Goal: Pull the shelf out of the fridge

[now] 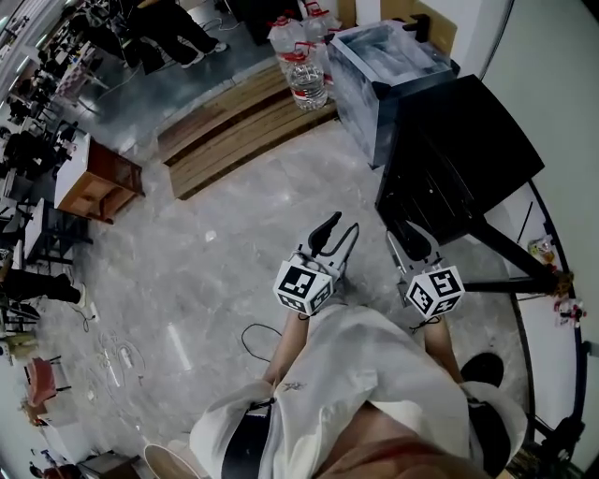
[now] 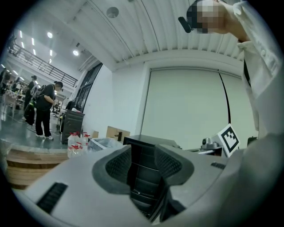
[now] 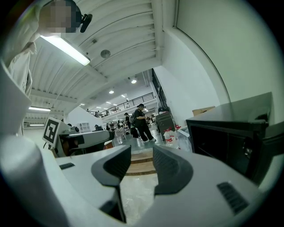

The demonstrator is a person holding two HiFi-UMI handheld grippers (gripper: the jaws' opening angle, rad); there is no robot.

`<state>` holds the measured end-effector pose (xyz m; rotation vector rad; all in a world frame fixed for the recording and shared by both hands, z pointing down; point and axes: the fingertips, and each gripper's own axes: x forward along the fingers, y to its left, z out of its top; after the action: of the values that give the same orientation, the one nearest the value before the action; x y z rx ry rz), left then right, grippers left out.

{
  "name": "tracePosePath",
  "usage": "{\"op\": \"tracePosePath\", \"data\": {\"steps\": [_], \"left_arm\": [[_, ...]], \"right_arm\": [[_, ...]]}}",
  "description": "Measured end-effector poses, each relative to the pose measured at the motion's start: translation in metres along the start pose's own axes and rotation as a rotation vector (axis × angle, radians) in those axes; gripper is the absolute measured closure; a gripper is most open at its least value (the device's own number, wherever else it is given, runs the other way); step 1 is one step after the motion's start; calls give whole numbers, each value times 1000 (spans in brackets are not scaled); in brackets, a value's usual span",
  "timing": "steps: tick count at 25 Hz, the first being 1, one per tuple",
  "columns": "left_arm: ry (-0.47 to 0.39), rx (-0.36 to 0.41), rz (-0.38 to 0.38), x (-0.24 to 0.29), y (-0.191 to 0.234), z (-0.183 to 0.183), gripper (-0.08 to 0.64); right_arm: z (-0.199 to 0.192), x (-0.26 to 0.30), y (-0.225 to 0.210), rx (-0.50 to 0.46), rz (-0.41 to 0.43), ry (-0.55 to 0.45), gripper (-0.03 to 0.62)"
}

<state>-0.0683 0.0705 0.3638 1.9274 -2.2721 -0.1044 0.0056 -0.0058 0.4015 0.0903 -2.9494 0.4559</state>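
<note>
Nearest, below white sleeves (image 1: pixel 374 374): left claw (image 2: pixel 143 162), narrowly parted, empty, black fridge (image 1: pixel 459 159) framed in its gap. Right claw (image 3: pixel 138 166) also narrow, gripping nothing, tips by fridge's near corner. Stands on grey floor (image 1: pixel 215 281) against white wall (image 1: pixel 562 94); shelf inside not made out. Beyond fridge, grey bin (image 1: pixel 379 65); beyond and left of fridge, water bottles (image 1: pixel 304 61) and wooden platform (image 1: pixel 243 122). Well left of fridge, wooden cabinet (image 1: pixel 98 182).

Bunch of red-capped water jugs (image 1: pixel 304 70) by a low wooden platform (image 1: pixel 234 126), just beside a grey open-top box (image 1: pixel 356 94). Small wooden cabinet (image 1: pixel 103 182) sits off left on the marble-look floor (image 1: pixel 215 271). Person in black (image 1: pixel 178 28) stands way back.
</note>
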Motion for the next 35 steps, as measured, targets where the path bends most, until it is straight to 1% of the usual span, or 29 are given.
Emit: {"op": "tracePosePath", "data": {"steps": [8,16,22,26,31,35], "left_arm": [[13,7,-83,41,41,8,391],[38,4,-152,78,95,17,391],[50,-5,-228,104,125,20,391],[64,-16,-290,123,137,15,391],[86,-38,-376,145,150,7,391],[100,-51,-439,166,145,-4,391]], "right_arm": [[14,44,-22,14,-76,-11,442],[31,96,-41,37,-154,-21,443],[35,124,-54,58,-231,-26,445],[32,134,-65,76,-298,-28,445],[27,138,-79,108,-405,-33,449],[18,125,-93,138,-494,-38,453]]}}
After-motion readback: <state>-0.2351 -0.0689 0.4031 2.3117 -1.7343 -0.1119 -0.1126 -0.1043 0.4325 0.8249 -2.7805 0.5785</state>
